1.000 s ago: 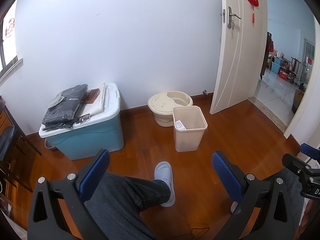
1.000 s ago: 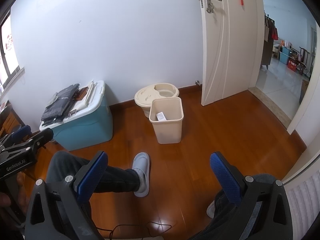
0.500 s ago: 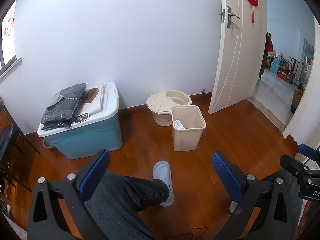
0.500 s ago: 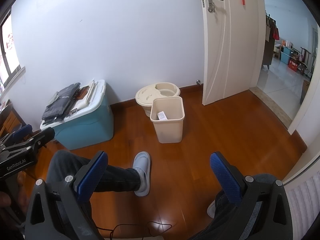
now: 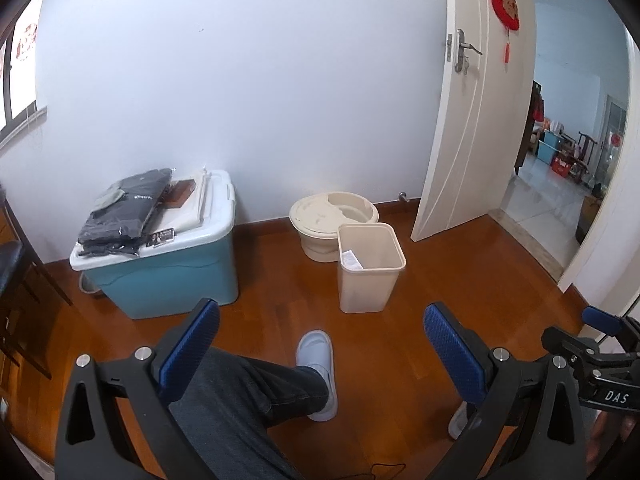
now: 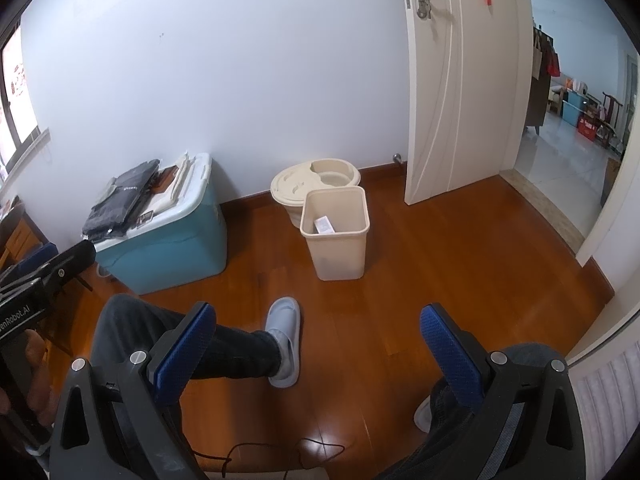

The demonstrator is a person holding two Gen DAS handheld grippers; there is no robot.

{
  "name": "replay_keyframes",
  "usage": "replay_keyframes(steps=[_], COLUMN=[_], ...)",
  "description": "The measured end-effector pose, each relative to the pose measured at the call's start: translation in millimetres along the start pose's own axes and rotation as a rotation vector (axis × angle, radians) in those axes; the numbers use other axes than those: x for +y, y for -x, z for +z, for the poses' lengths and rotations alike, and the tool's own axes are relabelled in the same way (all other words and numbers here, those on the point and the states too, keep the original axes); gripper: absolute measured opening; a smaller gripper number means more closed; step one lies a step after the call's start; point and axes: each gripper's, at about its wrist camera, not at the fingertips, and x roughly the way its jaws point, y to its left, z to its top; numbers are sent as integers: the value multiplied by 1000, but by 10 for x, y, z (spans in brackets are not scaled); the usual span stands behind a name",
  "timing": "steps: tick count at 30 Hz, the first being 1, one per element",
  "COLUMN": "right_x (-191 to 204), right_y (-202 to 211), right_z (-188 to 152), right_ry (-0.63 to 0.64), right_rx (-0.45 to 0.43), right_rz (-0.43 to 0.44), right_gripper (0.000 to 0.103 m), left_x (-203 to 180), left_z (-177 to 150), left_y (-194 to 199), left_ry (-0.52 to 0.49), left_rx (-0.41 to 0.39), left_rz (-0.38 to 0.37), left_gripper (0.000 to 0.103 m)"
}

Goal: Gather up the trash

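A beige square trash bin (image 5: 369, 268) stands on the wooden floor with a white slip of paper (image 5: 351, 259) inside it; it also shows in the right wrist view (image 6: 337, 236), paper (image 6: 325, 225) inside. My left gripper (image 5: 320, 344) is open and empty, held well short of the bin above the person's leg. My right gripper (image 6: 316, 338) is open and empty, also short of the bin. No loose trash shows on the floor.
A round beige lidded bucket (image 5: 334, 224) stands behind the bin by the wall. A blue storage box (image 5: 160, 268) with folded dark clothes sits to the left. The person's leg and grey slipper (image 5: 316, 372) stretch forward. A white door (image 5: 472, 112) stands open at the right.
Both views have shifted only slightly; the bin sits a touch further left in the left wrist view. Both grippers stay open and empty.
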Motion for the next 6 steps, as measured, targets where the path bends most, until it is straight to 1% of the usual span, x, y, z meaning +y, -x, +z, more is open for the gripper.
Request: replay_keyframes(steps=[3,5,6], right_x=[7,-1,-1], right_y=[-6,-8,-17], right_z=[0,0,0], right_ry=[1,0,-2], right_rx=[0,-1,1], right_rz=[-1,-1,-1], right_gripper=[103,103,103], left_x=[-48,-65,-72], left_z=[-1,-1,-3], left_y=[20,-18,-48], left_ry=[-10,-11,-9], left_rx=[-4,25,44], left_rz=[-1,-21,-11], left_gripper=[103,103,103])
